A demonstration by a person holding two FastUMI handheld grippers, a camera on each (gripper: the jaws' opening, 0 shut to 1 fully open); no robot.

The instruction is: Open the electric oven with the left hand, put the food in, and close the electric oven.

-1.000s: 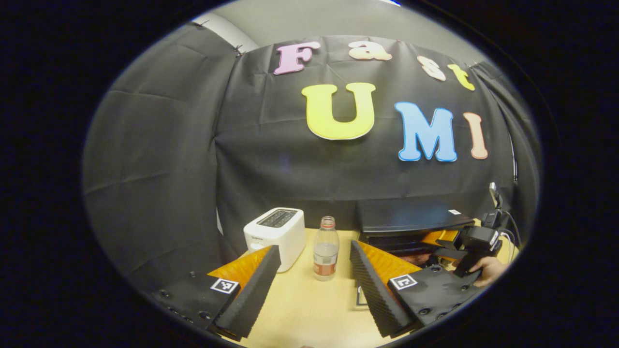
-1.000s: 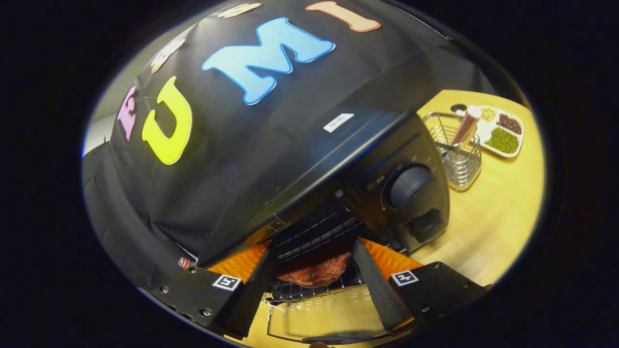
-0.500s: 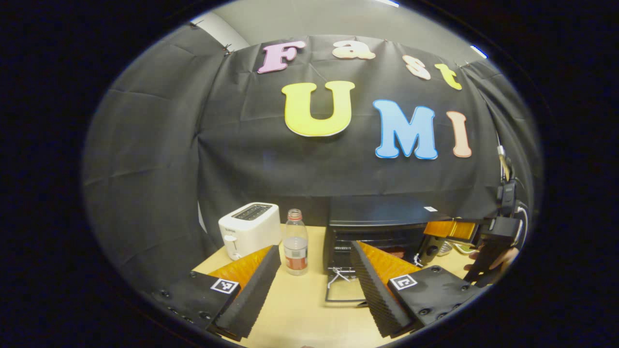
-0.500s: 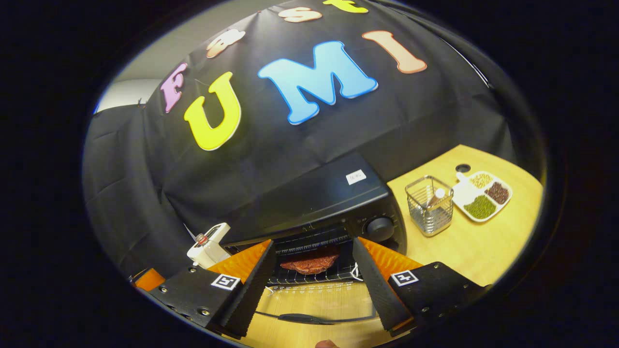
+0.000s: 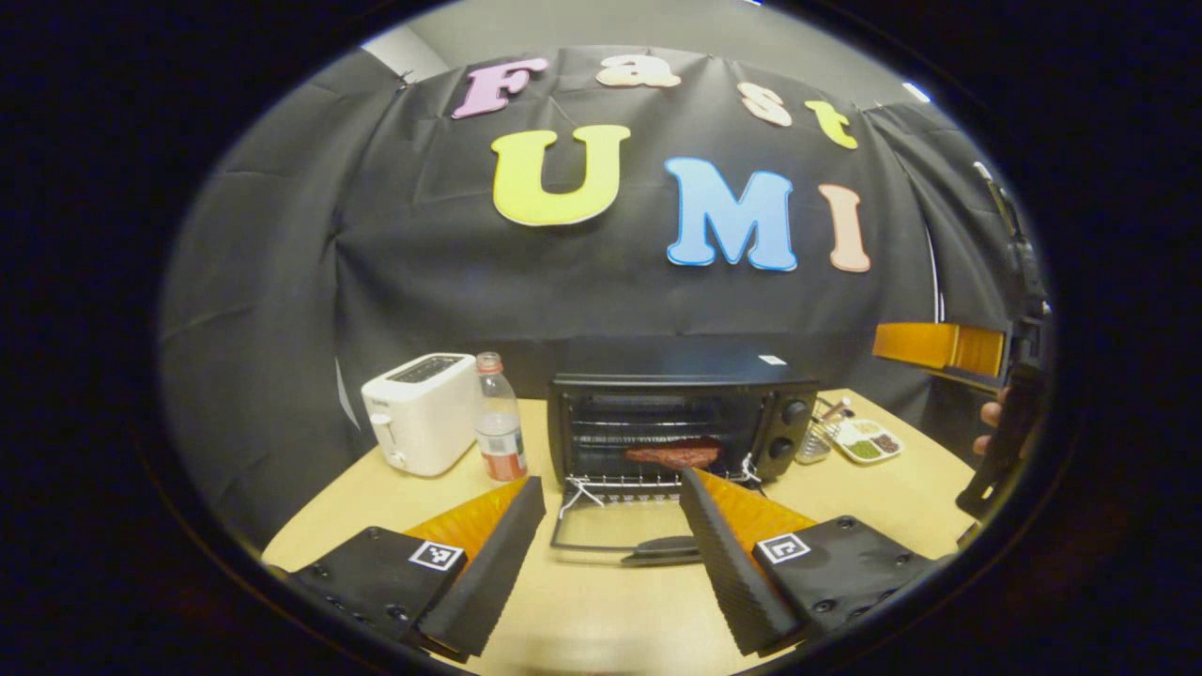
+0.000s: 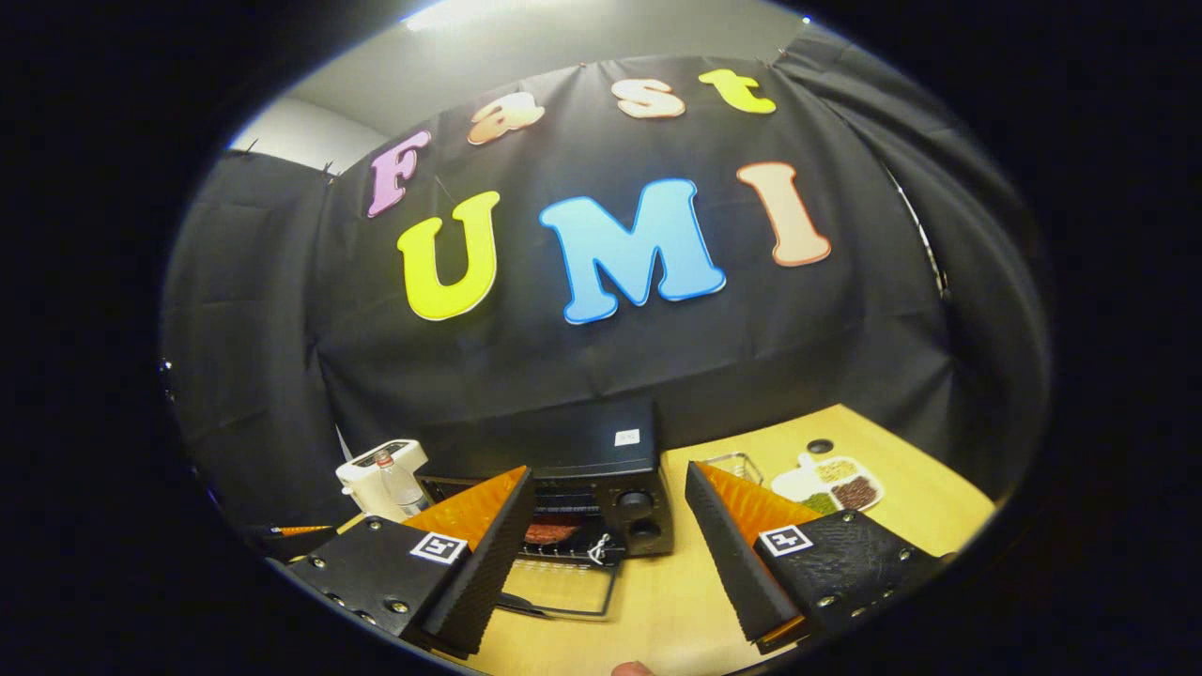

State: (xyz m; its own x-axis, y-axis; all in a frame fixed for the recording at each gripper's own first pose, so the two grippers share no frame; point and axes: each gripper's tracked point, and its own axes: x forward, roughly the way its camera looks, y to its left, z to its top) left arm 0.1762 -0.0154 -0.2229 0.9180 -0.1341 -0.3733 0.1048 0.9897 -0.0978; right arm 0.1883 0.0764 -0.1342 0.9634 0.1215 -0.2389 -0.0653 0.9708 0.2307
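Note:
The black electric oven (image 5: 676,418) stands at the back of the table, its glass door (image 5: 615,535) folded down flat towards me. A reddish-brown piece of food (image 5: 672,455) lies on the wire rack inside. My left gripper (image 5: 601,549) is open, held back from the door with nothing between its fingers. The right gripper (image 5: 986,404) shows at the far right, raised, with a hand on it. In the right gripper view the oven (image 6: 601,488) is farther off, the food (image 6: 549,532) on its rack, and my right gripper (image 6: 606,549) is open and holds nothing.
A white toaster (image 5: 421,411) and a plastic bottle (image 5: 498,430) stand left of the oven. To its right sit a wire basket (image 5: 815,441) and a white divided dish of beans (image 5: 869,439). The wooden table (image 5: 601,610) stretches in front.
The right gripper has let go of the food on the rack and drawn back and up from the oven. The left gripper view has swung right, bringing the open oven to the middle.

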